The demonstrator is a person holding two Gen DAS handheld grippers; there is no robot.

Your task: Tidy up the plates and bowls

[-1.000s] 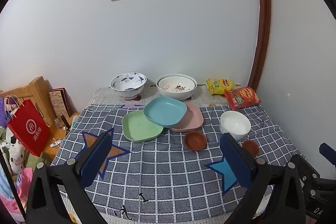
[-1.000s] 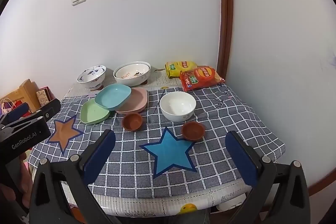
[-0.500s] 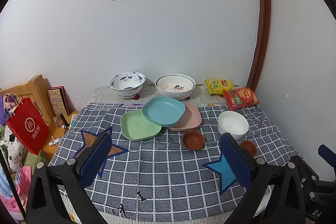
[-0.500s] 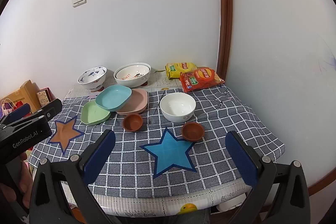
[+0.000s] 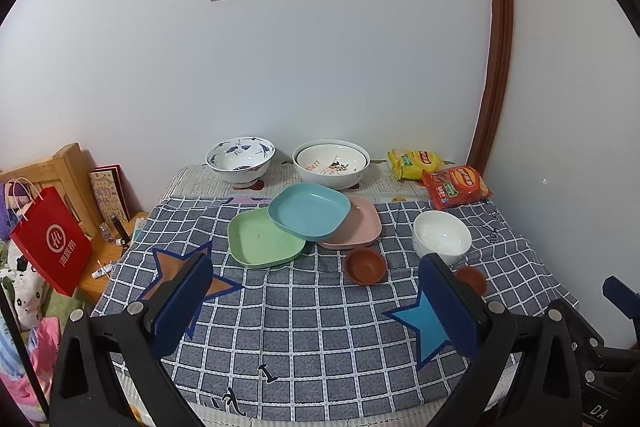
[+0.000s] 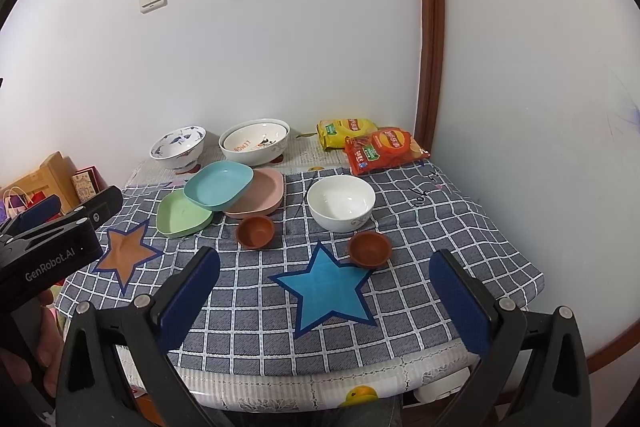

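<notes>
On the checked cloth a blue plate [image 5: 308, 211] lies across a green plate [image 5: 262, 239] and a pink plate [image 5: 360, 227]. Two small brown bowls [image 5: 365, 265] [image 6: 369, 248] and a plain white bowl [image 5: 441, 237] sit to their right. At the back stand a blue-patterned bowl [image 5: 240, 159] and a wide white bowl [image 5: 331, 163] with another nested in it. My left gripper [image 5: 316, 299] hangs open over the near half of the table. My right gripper [image 6: 324, 303] is open above the front edge, holding nothing.
A yellow snack bag [image 5: 414, 163] and a red one [image 5: 456, 185] lie at the back right by a wooden door frame [image 5: 494, 67]. Left of the table are a red paper bag [image 5: 52, 247] and a wooden shelf [image 5: 60, 171]. A hand [image 6: 24, 363] holds the left gripper.
Both views have drifted very slightly; the dishes sit a touch further left in the left wrist view. Nothing on the table has moved and both grippers stay open.
</notes>
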